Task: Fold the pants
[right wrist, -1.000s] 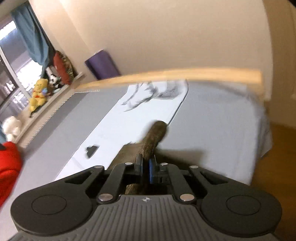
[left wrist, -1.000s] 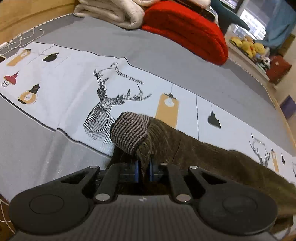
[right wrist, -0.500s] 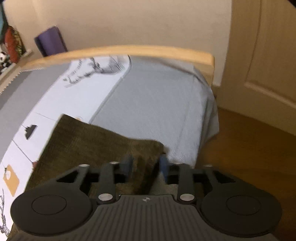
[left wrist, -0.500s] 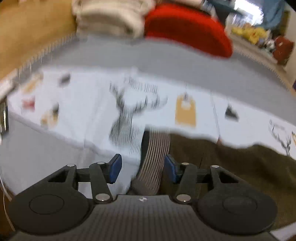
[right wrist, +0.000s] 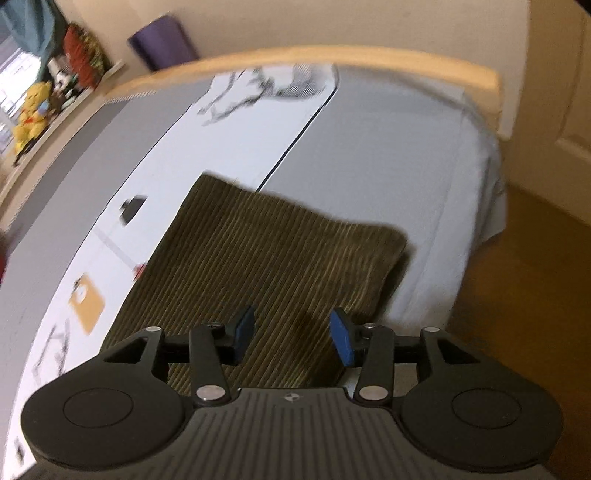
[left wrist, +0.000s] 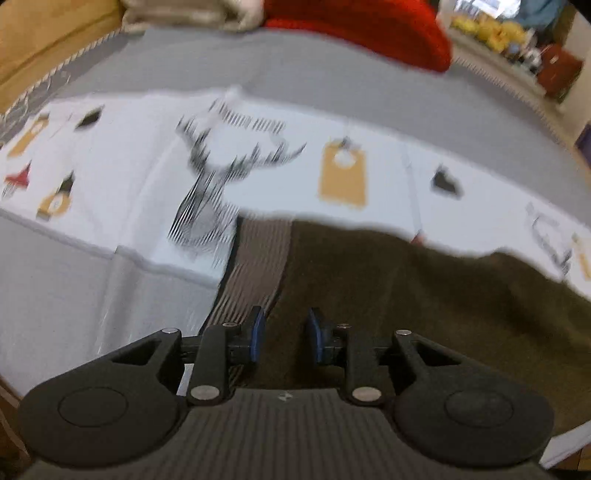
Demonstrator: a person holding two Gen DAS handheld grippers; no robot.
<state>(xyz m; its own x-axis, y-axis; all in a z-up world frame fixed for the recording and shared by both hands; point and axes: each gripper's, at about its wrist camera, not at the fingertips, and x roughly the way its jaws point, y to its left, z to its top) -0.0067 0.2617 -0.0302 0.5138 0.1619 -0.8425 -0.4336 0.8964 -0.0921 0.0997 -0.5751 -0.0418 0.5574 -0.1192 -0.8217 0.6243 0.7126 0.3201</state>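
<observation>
The olive-brown corduroy pants point(left wrist: 424, 295) lie flat on the bed, their grey striped waistband point(left wrist: 255, 266) at the left end. My left gripper point(left wrist: 285, 332) hovers just above the cloth beside the waistband. Its jaws stand apart and are closing, and the blue pads point(left wrist: 256, 332) press on nothing. In the right wrist view the other end of the pants point(right wrist: 258, 258) lies folded over near the bed's side edge. My right gripper point(right wrist: 293, 332) is over it, its jaws opening with only flat cloth below.
A white printed cloth point(left wrist: 129, 166) with deer and lamp motifs covers the grey bed point(left wrist: 332, 85). A red cushion point(left wrist: 369, 29) and a beige blanket point(left wrist: 184, 14) sit at the head. A wooden footboard point(right wrist: 332, 59) bounds the far end, with the floor point(right wrist: 517, 295) to the right.
Both grippers have let go of the pants, which hung bunched between shut jaws and now lie flat. The left jaws are narrower than half a second ago, the right wider.
</observation>
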